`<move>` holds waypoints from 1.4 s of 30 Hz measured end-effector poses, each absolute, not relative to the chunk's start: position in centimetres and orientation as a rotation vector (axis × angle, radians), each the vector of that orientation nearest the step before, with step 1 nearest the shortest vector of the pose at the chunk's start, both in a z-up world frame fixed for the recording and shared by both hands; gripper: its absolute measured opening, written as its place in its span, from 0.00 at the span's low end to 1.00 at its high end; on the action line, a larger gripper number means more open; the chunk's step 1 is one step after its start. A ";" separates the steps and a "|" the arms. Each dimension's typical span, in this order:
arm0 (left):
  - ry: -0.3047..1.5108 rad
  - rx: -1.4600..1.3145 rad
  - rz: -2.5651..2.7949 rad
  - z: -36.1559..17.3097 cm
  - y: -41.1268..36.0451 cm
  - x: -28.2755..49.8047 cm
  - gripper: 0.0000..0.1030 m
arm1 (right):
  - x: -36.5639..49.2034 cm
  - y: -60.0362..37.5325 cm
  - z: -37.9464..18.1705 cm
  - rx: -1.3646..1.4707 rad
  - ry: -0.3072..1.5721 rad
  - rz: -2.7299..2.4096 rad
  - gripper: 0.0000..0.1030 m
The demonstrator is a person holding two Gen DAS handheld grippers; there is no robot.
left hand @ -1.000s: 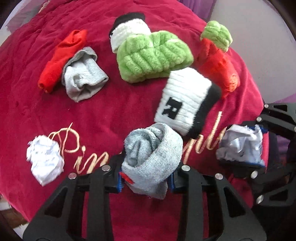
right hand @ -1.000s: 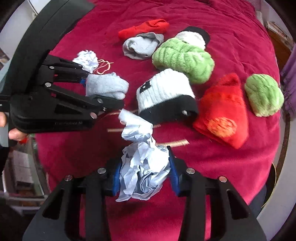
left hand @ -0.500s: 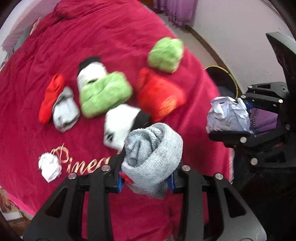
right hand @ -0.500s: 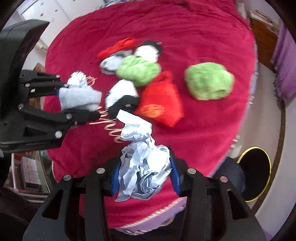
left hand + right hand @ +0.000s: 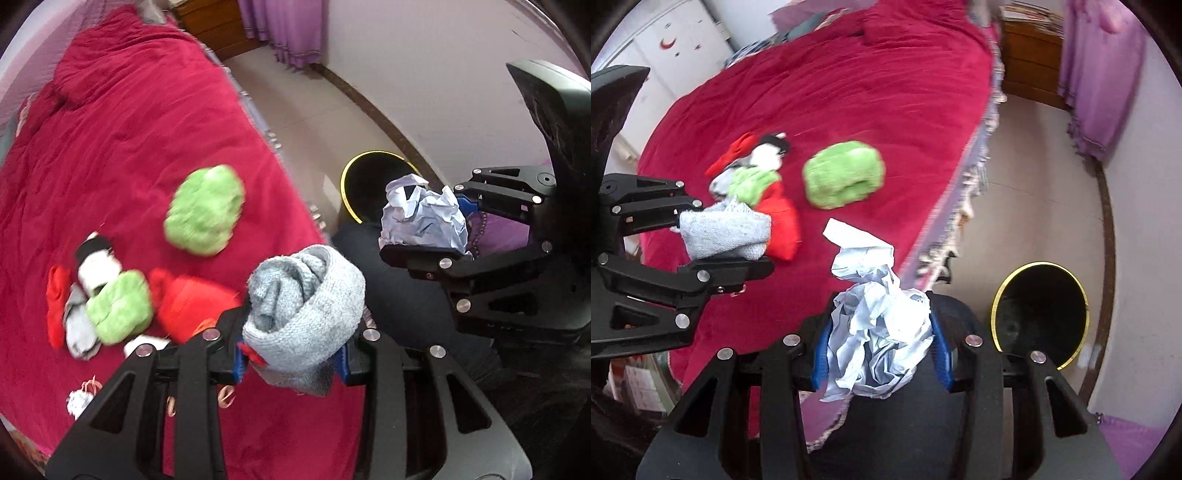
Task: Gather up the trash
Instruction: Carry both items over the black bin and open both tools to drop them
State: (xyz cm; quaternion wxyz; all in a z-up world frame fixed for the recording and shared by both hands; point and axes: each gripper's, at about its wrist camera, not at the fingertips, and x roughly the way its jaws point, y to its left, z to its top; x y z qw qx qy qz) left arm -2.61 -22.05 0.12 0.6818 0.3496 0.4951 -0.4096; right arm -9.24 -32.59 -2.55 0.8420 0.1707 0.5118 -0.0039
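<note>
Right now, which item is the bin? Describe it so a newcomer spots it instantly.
Start at the bed with the red blanket, then drop off its fringed edge onto the beige floor by the pale wall. There stands the bin: a round, open container, black inside. Its thin yellow rim sets it apart; nothing else on the floor nearby is round or dark like it.

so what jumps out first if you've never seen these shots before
The left gripper clamps a rolled grey sock and the right gripper a crumpled paper wad, both held near the red bedspread's edge. On the floor beside the bed stands a black bin with a yellow rim.
</note>
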 end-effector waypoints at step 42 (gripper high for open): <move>1.213 0.866 -1.019 -10.3 -43.4 -4.6 0.86 | -16.6 -55.1 -10.7 0.551 1.150 -0.522 0.65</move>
